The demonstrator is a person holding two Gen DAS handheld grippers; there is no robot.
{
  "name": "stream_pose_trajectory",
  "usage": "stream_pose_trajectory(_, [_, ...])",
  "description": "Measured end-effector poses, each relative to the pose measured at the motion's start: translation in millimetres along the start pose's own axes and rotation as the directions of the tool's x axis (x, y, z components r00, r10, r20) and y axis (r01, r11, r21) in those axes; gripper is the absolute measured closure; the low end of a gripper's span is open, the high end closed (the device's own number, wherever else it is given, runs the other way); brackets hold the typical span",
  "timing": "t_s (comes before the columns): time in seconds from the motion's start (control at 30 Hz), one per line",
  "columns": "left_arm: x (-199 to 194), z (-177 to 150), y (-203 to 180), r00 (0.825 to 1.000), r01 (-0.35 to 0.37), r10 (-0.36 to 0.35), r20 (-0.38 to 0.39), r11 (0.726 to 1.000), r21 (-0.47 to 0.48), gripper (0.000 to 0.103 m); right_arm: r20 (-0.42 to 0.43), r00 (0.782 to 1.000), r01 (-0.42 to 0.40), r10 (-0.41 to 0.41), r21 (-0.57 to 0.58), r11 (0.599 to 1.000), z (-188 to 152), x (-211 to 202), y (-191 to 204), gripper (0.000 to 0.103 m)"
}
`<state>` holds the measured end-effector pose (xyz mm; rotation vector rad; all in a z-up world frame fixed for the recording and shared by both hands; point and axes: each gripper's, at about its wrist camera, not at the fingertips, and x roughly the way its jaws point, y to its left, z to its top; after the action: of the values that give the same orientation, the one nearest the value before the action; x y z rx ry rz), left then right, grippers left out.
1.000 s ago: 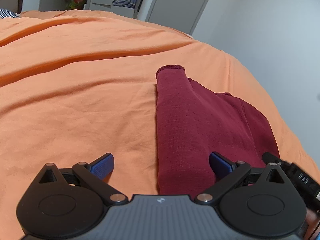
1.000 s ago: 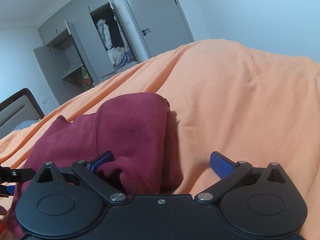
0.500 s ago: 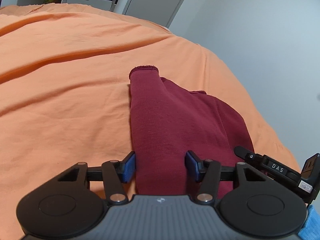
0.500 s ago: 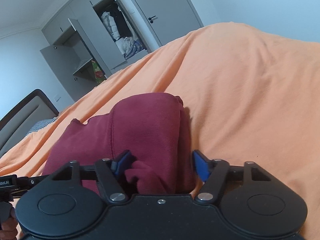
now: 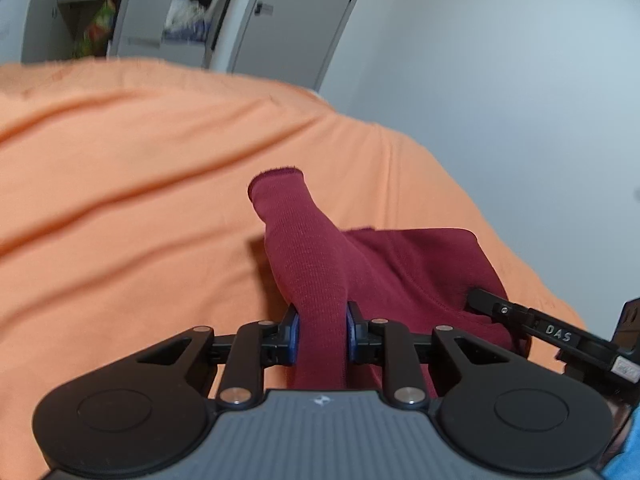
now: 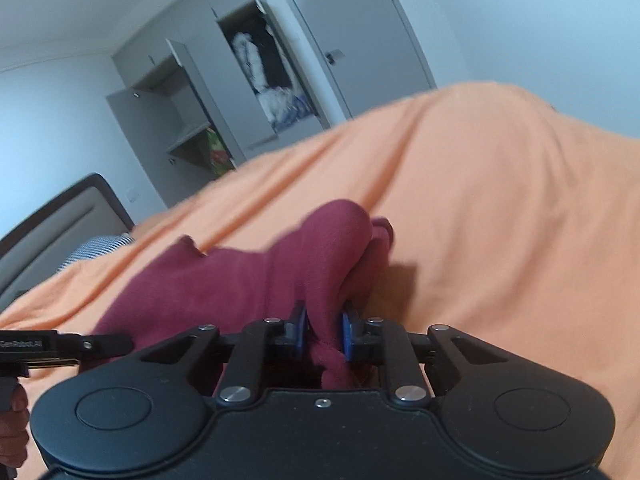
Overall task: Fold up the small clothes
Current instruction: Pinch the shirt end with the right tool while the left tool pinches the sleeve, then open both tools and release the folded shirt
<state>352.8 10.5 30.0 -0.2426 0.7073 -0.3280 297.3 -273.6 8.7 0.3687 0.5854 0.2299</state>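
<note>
Mostly flat, maroon garment [image 5: 400, 264], bunched

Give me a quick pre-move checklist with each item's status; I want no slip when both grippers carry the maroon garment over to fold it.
1. Left gripper shut on the maroon garment: ok.
2. Right gripper shut on the garment's other end: ok.
3. How many layers each pinch holds: cannot tell.
4. Sleeve cuff free, not caught: ok.
5. Orange bedsheet outside both pinches: ok.
6. Garment flat and smooth: not ok; it bunches beyond the right gripper.
</note>
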Motion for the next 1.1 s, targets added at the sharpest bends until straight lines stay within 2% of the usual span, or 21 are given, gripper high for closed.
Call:
stream_pose_trajectory(0.17, [-36.2,14.2,14.9,0.995,-0.065,0.062,0.081,0.997,0.03,0.08,0.023,0.997,-0.073,0.074,-0.051,0.996,13.1,-0.2,31.8,0.085])
stream_pose_trajectory(0.3, [-57.4,19.0,42.7,0.985,-0.139,0.138,0.102,0.99,-0.003,0.08,0.035,0.991,-0.128,0.13,-0.064,0.99,14.3,14.9,62.3,0.085])
stream_pose_trajectory(0.43, [-67.4,14.1,69.8,0.978,-0.189,0.193,0.084,0.981,-0.055,0.079,0.021,0.985,-0.171,0.174,-0.092,0.981,11.2,35.7,99.3,0.085])
stream_pose_trajectory(0.53, [-66.0,2.3,87.6,0.979,-0.191,0.196,0.049,0.977,-0.099,0.079,-0.015,0.981,-0.193,0.193,-0.122,0.974,4.5,50.5,121.8,0.085])
stream_pose_trajectory(0.67, [-67.2,-17.3,105.0,0.979,-0.201,0.204,0.009,0.968,-0.149,0.076,-0.033,0.987,-0.162,0.159,-0.151,0.975,-2.4,58.5,133.4,0.084])
stream_pose_trajectory(0.73, [-70.0,-25.4,109.2,0.978,-0.205,0.208,0.002,0.964,-0.169,0.072,-0.041,0.99,-0.139,0.135,-0.146,0.979,-2.9,58.4,132.6,0.083])
stream_pose_trajectory(0.83, [-75.7,-33.3,110.7,0.968,-0.25,0.252,-0.01,0.952,-0.178,0.056,-0.055,0.995,-0.09,0.081,-0.187,0.978,-7.6,54.5,130.8,0.07])
stream_pose_trajectory(0.9, [-83.8,-38.9,107.0,0.959,-0.28,0.284,-0.003,0.943,-0.18,0.023,-0.057,0.997,-0.068,0.057,-0.21,0.975,-10.7,50.6,134.9,0.055])
stream_pose_trajectory(0.93, [-89.4,-40.6,103.9,0.954,-0.294,0.301,0.011,0.939,-0.177,0.017,-0.056,0.997,-0.061,0.05,-0.214,0.975,-13.3,47.7,134.4,0.051])
stream_pose_trajectory(0.97, [-94.4,-40.8,98.9,0.948,-0.308,0.317,0.028,0.936,-0.17,0.013,-0.052,0.998,-0.053,0.042,-0.215,0.975,-15.2,44.7,134.0,0.041])
stream_pose_trajectory(1.0, [-99.0,-41.9,94.6,0.944,-0.318,0.329,0.041,0.934,-0.16,0.013,-0.045,0.998,-0.042,0.033,-0.218,0.975,-16.5,40.7,133.4,0.034])
stream_pose_trajectory(1.03, [-103.6,-42.2,90.1,0.942,-0.323,0.334,0.046,0.934,-0.154,0.011,-0.034,0.999,-0.035,0.028,-0.223,0.974,-17.6,34.7,133.8,0.032])
stream_pose_trajectory(1.1, [-116.7,-46.1,86.1,0.937,-0.331,0.344,0.062,0.929,-0.163,0.0,-0.013,1.0,-0.019,0.016,-0.24,0.97,-19.7,24.6,136.1,0.02])
